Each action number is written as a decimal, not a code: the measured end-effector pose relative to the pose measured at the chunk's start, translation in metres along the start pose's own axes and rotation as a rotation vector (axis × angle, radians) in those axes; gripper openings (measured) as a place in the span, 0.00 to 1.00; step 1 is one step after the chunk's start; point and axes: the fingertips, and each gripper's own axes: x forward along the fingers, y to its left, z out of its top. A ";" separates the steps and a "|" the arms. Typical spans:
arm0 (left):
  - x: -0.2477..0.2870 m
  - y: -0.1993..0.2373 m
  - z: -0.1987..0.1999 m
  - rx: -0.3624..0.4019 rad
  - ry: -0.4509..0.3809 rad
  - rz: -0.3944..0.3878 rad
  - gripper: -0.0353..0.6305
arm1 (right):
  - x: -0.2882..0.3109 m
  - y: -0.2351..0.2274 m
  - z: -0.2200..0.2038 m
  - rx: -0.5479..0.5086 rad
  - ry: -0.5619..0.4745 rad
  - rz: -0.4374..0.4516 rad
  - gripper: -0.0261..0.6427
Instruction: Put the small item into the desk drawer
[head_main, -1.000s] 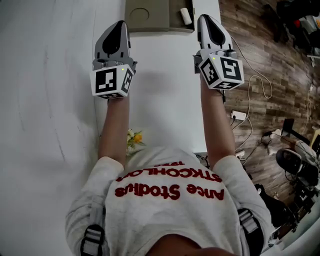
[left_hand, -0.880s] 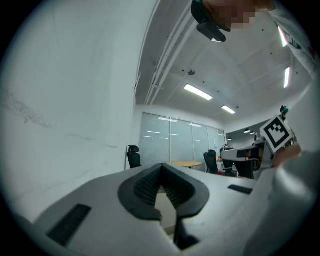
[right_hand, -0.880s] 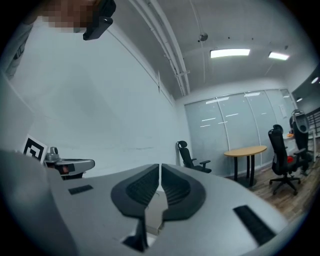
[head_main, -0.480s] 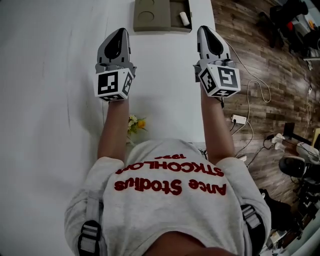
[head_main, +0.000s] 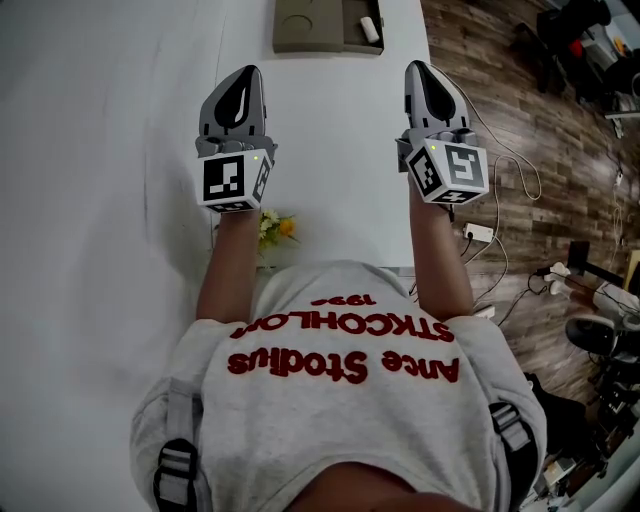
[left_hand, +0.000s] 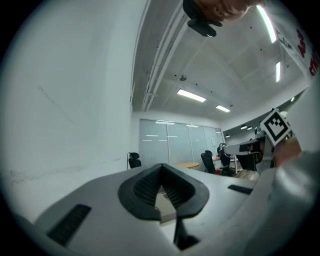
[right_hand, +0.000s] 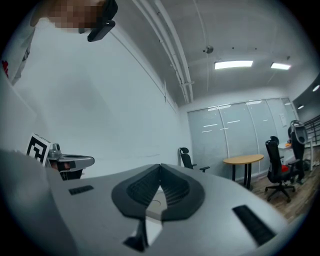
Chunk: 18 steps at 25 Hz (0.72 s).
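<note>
An olive-grey tray (head_main: 300, 28) with a round recess lies at the far end of the white desk (head_main: 330, 180). A small white item (head_main: 370, 27) rests in the tray's right part. My left gripper (head_main: 243, 72) hovers over the desk short of the tray, its jaws shut on nothing. My right gripper (head_main: 421, 66) is held level with it near the desk's right edge, also shut and empty. In the left gripper view the closed fingertips (left_hand: 161, 167) frame a sliver of the tray (left_hand: 165, 210). The right gripper view shows the same tray (right_hand: 156, 204) below its shut tips (right_hand: 160, 167).
A small bunch of yellow flowers (head_main: 277, 227) sits by the desk's near edge between my arms. A white wall (head_main: 90, 200) runs along the left. Cables and a power strip (head_main: 478, 233) lie on the wooden floor at right. Office chairs (right_hand: 277, 165) and a round table (right_hand: 243, 161) stand beyond.
Both grippers have drawn back toward me and sit lower in the head view. The tray has slid toward the top edge. The flowers show more fully.
</note>
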 end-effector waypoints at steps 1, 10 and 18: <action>-0.002 -0.001 0.001 -0.016 -0.003 0.001 0.06 | -0.002 0.000 0.001 -0.003 0.002 0.001 0.05; -0.014 0.000 -0.011 -0.085 0.013 0.016 0.06 | -0.010 0.006 0.000 -0.008 0.002 0.015 0.05; -0.014 0.002 -0.015 -0.079 0.010 0.019 0.06 | -0.006 0.008 -0.005 -0.012 -0.001 0.020 0.05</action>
